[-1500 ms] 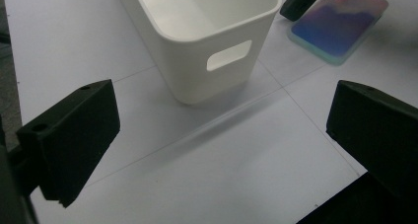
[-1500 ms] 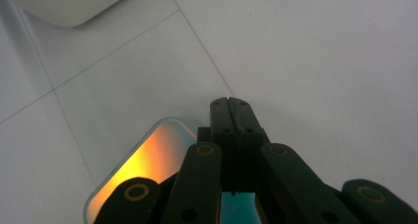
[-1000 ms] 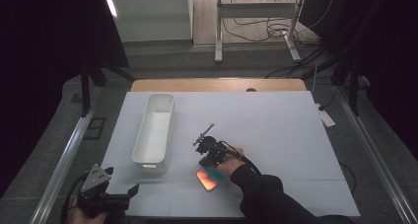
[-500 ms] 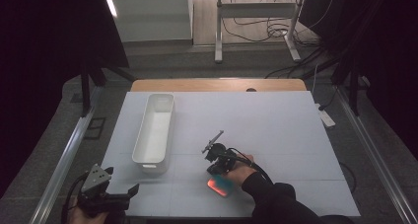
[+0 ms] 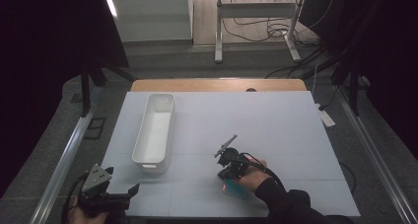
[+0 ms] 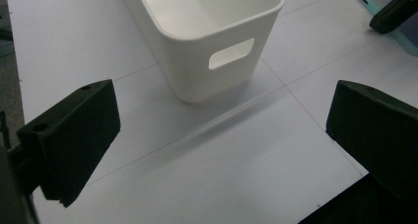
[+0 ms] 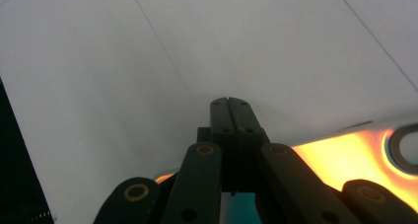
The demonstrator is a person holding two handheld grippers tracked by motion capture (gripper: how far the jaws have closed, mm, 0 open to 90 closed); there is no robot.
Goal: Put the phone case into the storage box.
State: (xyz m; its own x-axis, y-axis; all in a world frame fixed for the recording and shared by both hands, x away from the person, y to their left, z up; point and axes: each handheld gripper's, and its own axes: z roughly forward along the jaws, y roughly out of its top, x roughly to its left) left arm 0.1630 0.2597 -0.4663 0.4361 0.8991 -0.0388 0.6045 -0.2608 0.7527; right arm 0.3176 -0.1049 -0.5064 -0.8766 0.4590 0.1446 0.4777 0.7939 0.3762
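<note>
We see the right gripper (image 5: pixel 227 170) with jaws pressed together, seemingly empty, above a teal, orange-glowing object (image 5: pixel 235 189) on the white surface (image 5: pixel 276 130). The left gripper (image 5: pixel 129 190) has jaws spread wide, empty, near the white bin (image 6: pixel 207 31).

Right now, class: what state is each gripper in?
Left gripper: open, holding nothing.
Right gripper: shut, nothing visible between its jaws.
</note>
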